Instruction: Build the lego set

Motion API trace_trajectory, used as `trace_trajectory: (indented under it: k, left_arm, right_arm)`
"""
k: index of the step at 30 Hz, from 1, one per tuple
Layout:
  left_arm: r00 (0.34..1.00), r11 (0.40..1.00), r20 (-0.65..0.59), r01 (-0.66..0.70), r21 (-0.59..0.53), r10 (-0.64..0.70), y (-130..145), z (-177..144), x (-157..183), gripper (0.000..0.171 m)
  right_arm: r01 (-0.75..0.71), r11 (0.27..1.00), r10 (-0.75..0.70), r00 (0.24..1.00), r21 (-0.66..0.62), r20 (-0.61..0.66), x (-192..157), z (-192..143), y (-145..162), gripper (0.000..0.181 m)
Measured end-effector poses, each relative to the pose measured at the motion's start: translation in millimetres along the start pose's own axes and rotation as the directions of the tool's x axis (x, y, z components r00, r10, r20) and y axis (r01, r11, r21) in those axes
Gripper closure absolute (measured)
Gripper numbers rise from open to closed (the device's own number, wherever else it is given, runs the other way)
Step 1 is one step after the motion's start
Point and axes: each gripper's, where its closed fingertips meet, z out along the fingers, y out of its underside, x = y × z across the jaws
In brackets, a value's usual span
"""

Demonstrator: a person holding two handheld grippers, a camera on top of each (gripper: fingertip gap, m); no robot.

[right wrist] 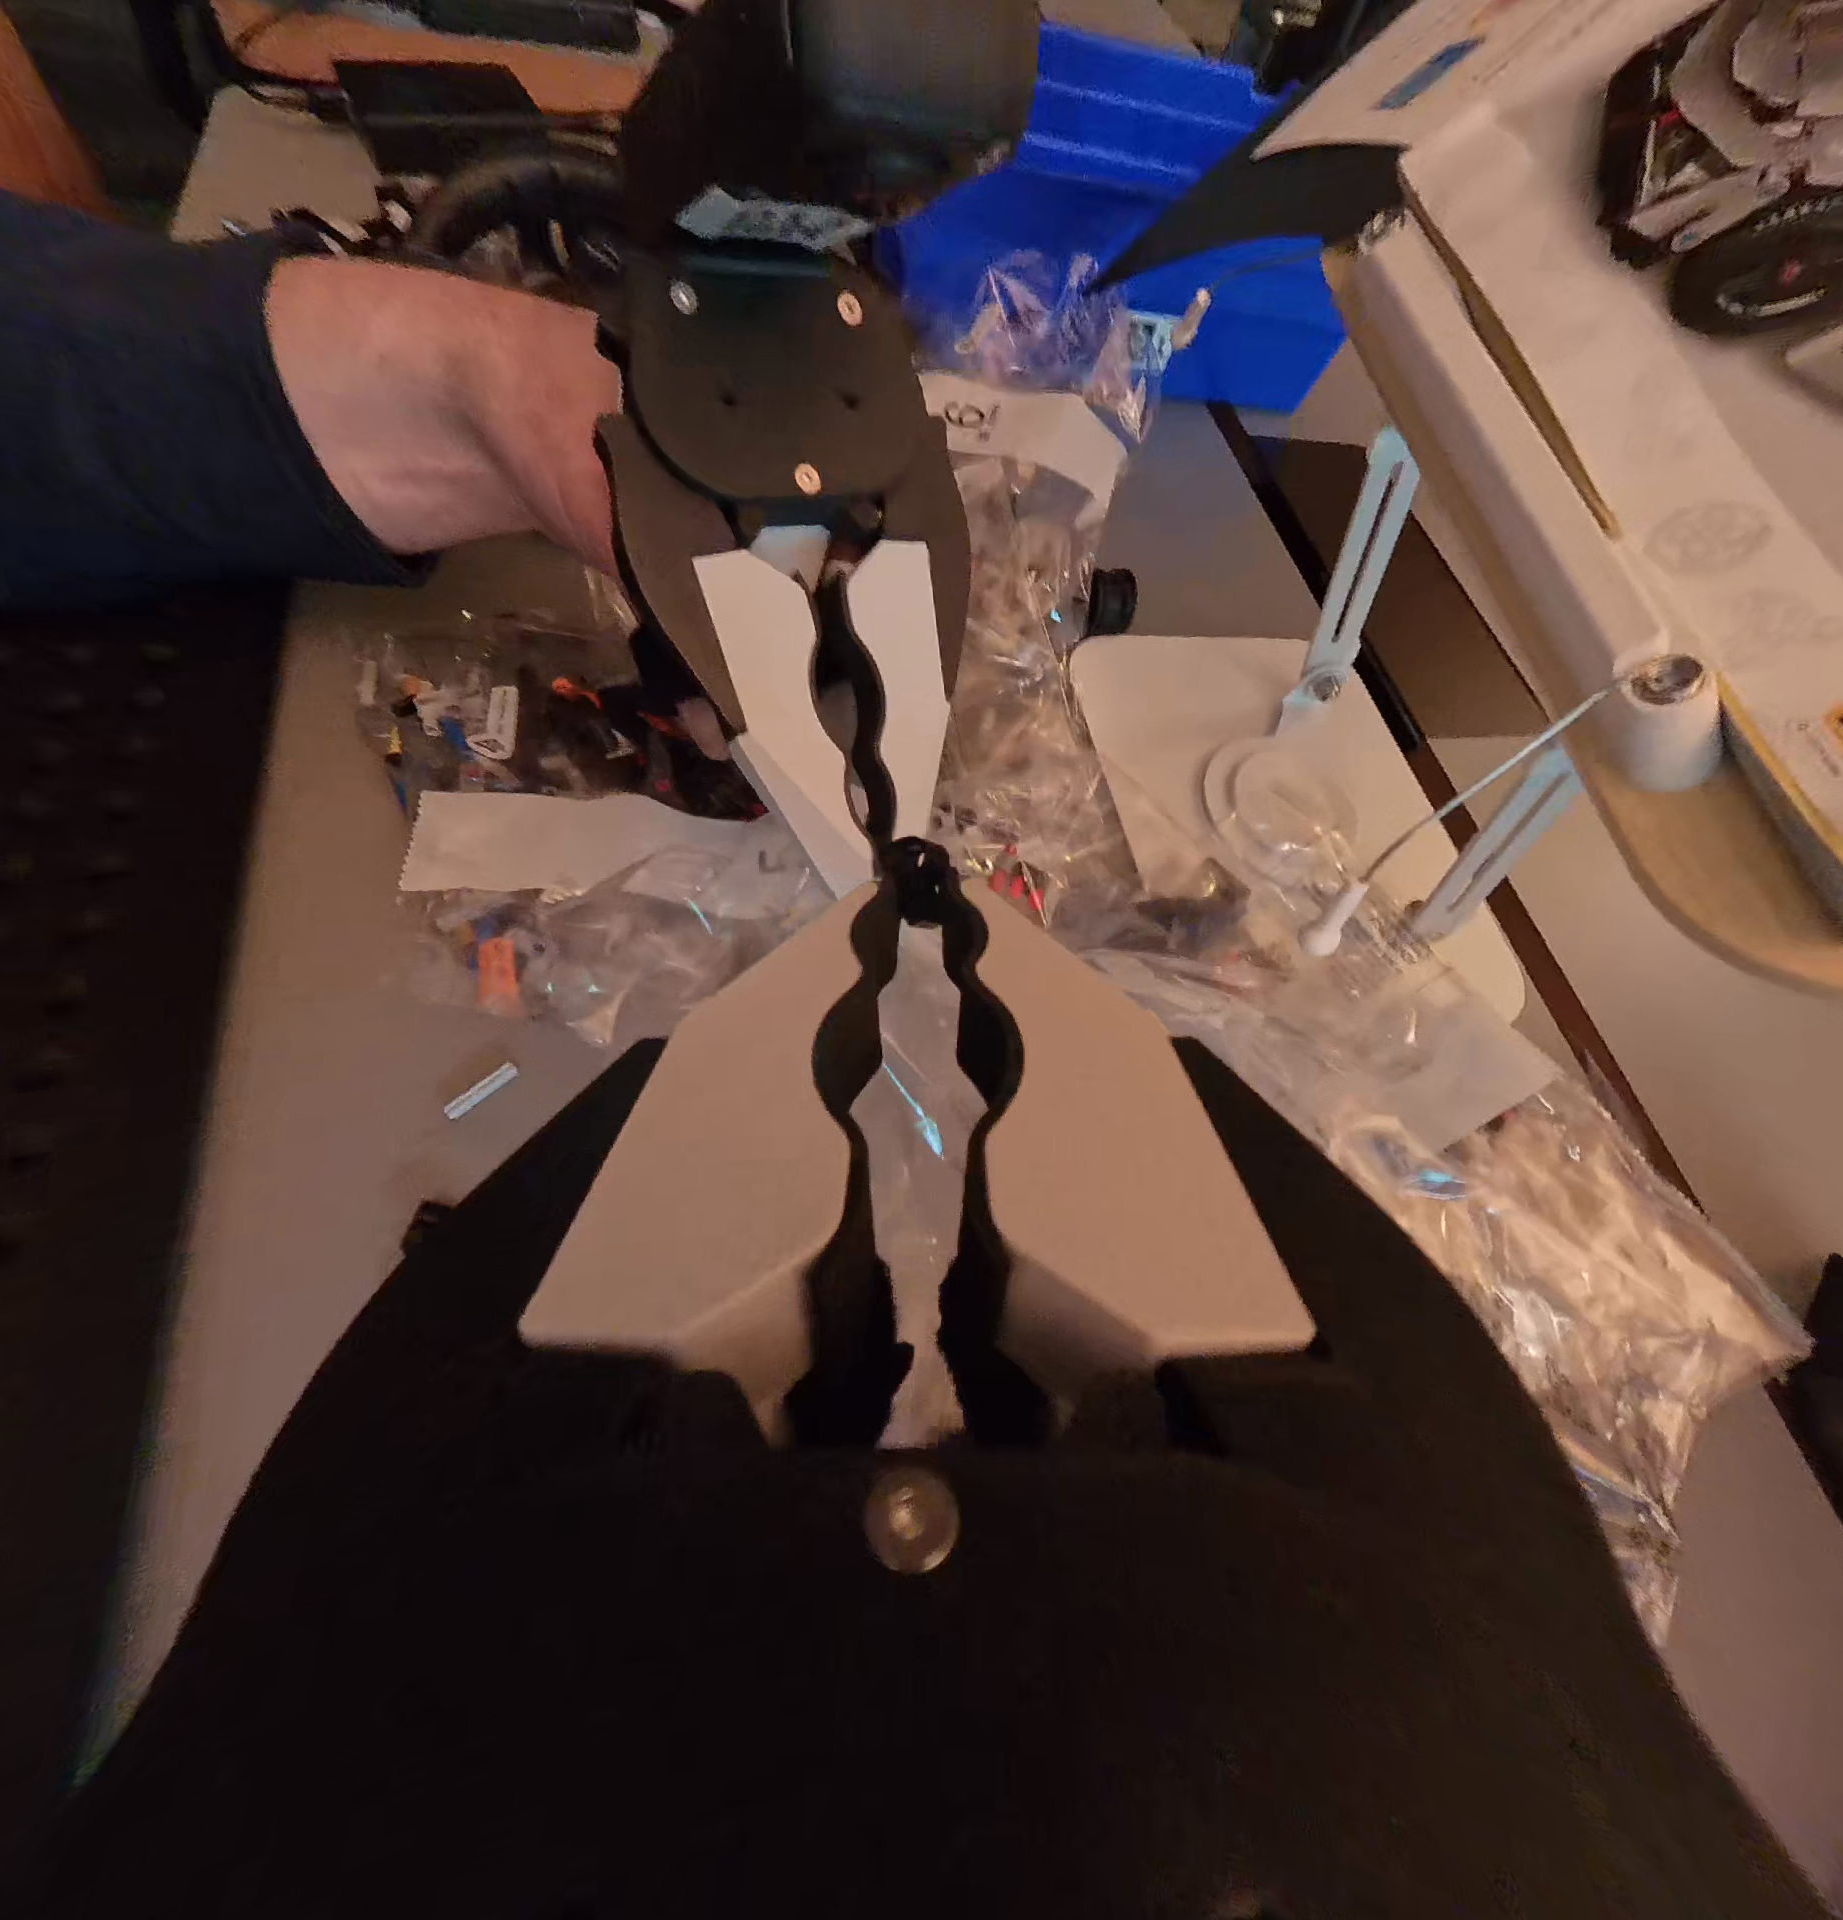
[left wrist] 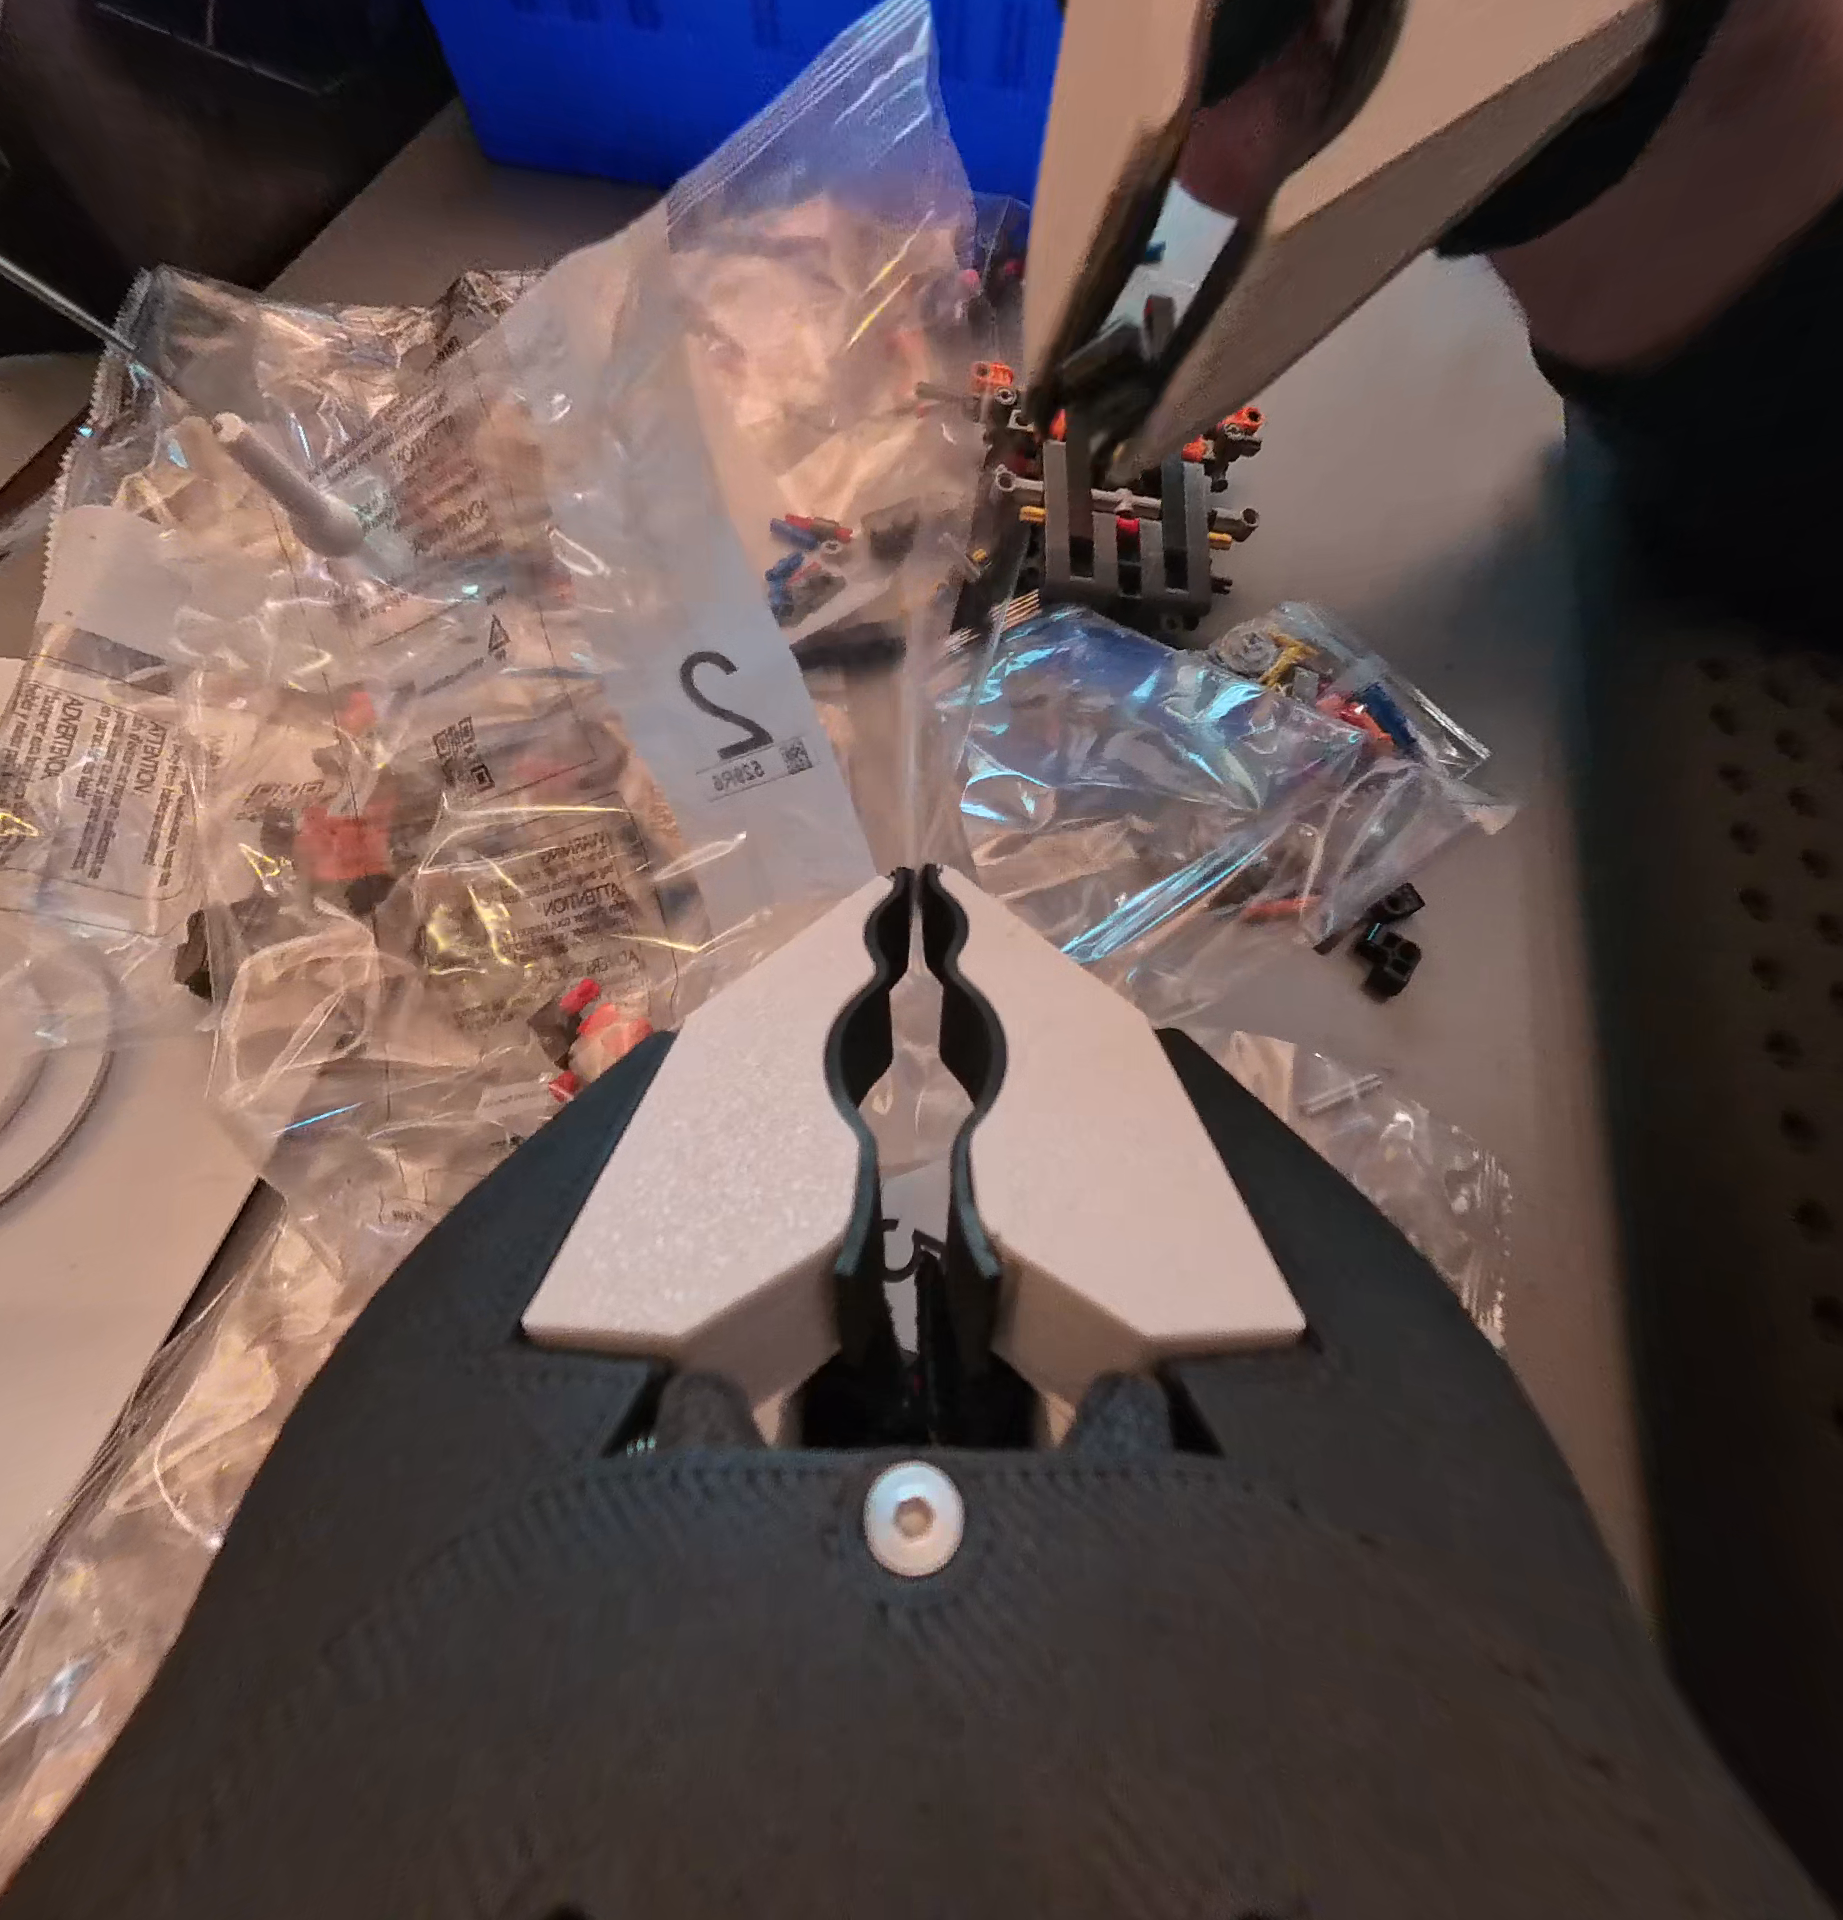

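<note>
My left gripper point(left wrist: 914, 875): jaws clenched on the edge of a clear zip bag point(left wrist: 782, 343), which stands up from my tips toward 12 o'clock. A white panel with a printed mark sits on that bag around 11 o'clock from the tips.

My right gripper point(right wrist: 919, 894): jaws pinched on a small black lego piece point(right wrist: 918, 878), fingers nearly closed round it. In the left wrist view the same gripper point(left wrist: 1078, 410) comes in from 1 o'clock, blurred, tips low over the grey lego assembly point(left wrist: 1130, 520); I cannot tell whether they touch it.

The assembly sits on the table point(left wrist: 1468, 499) at about 1 o'clock from my left tips, grey beams with orange and red pins. A second clear bag of mixed parts point(left wrist: 1208, 769) lies just below it, at 2 o'clock. Two loose black pieces point(left wrist: 1390, 940) rest beside that bag at 3 o'clock.

Crinkled printed bags point(left wrist: 304, 748) fill 9 to 10 o'clock. A blue bin point(left wrist: 626, 83) stands at 11 o'clock, far edge.

In the right wrist view my left gripper point(right wrist: 875, 821) points down from 12 o'clock, tip to tip with the right, a hand point(right wrist: 449, 405) on it.
</note>
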Motion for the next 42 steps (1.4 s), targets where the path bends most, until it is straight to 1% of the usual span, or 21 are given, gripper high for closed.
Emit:
trace_trajectory:
  k: [4, 7, 9, 13, 20, 23, 28, 32, 35, 42]
  left_arm:
    - [1.000, 1.000, 0.003, 0.000, 0.000, 0.000, -0.2, 0.0, -0.4, 0.171]
    - [1.000, 1.000, 0.005, -0.003, 0.000, 0.003, -0.1, 0.1, -0.5, 0.171]
    - [1.000, 1.000, 0.007, -0.005, -0.001, 0.005, -0.3, 0.3, -0.4, 0.171]
    - [0.999, 0.999, 0.031, -0.026, -0.031, 0.027, 4.2, 3.2, -2.7, 0.171]
    - [0.995, 0.995, 0.059, -0.073, -0.066, 0.077, 7.0, 8.0, -2.5, 0.171]
    - [0.992, 0.991, 0.070, -0.097, -0.087, 0.103, 8.7, 10.6, -2.0, 0.171]
    - [0.984, 0.982, 0.079, -0.149, -0.116, 0.159, 9.9, 15.9, 1.6, 0.171]
    - [0.980, 0.976, 0.077, -0.172, -0.136, 0.183, 12.1, 18.8, 3.7, 0.171]
    - [0.979, 0.974, 0.070, -0.181, -0.138, 0.192, 12.6, 20.3, 5.2, 0.171]
    - [0.981, 0.976, 0.058, -0.177, -0.124, 0.185, 10.5, 20.0, 7.3, 0.171]
  right_arm:
    - [-0.014, 0.997, 0.011, 0.999, -0.077, -0.032, 7.9, 6.1, 16.9, 0.177]
    - [-0.012, 0.995, 0.006, 0.998, -0.101, -0.056, 11.0, 6.7, 20.1, 0.177]
    - [-0.009, 0.990, -0.001, 0.997, -0.142, -0.073, 13.1, 7.7, 26.1, 0.177]
    - [-0.004, 0.975, -0.017, 0.996, -0.224, -0.092, 15.4, 12.7, 40.8, 0.176]
    - [-0.030, 0.955, -0.005, 0.993, -0.294, -0.115, 18.8, 18.3, 54.6, 0.176]
    - [-0.012, 0.938, -0.038, 0.990, -0.347, -0.137, 21.6, 20.8, 63.4, 0.177]
    - [0.031, 0.920, -0.107, 0.979, -0.390, -0.176, 25.7, 26.2, 66.8, 0.176]
    - [0.043, 0.916, -0.117, 0.980, -0.398, -0.163, 23.0, 30.5, 68.3, 0.177]
    - [0.039, 0.925, -0.102, 0.983, -0.377, -0.150, 20.1, 34.4, 65.9, 0.176]
    - [0.021, 0.941, -0.091, 0.977, -0.337, -0.194, 27.9, 37.3, 60.9, 0.175]
